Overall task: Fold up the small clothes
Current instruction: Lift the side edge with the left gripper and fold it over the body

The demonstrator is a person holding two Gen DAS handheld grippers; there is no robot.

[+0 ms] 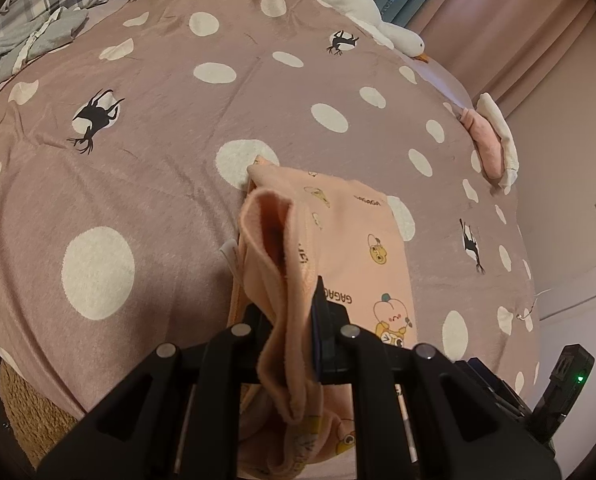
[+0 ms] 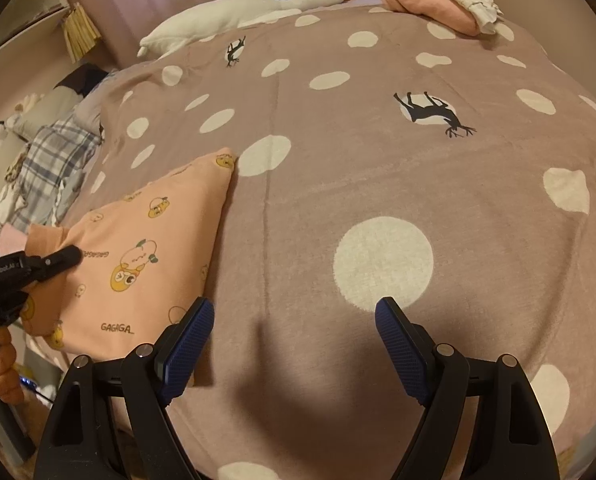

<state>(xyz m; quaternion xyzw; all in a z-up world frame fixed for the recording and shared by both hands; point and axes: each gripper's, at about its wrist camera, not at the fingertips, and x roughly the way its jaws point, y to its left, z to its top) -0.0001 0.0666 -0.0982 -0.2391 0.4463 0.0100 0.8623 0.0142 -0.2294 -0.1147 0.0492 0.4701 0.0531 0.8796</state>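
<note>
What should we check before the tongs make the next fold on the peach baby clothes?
1. Left tongs pinching the peach garment: ok, a fold of cloth is clamped between them.
2. Right tongs free to help: ok, wide open, nothing between them, over bare bedspread.
3. Garment lying flat: not ok, the held edge is bunched and lifted; the far part lies flat.
4. Room to fold: ok, the bedspread beside the garment is bare.
5. Folded pile out of the way: ok, it sits at the far edge near the toy goose.
6. Garment's near edge: cannot tell, the left tongs hide it.
</note>
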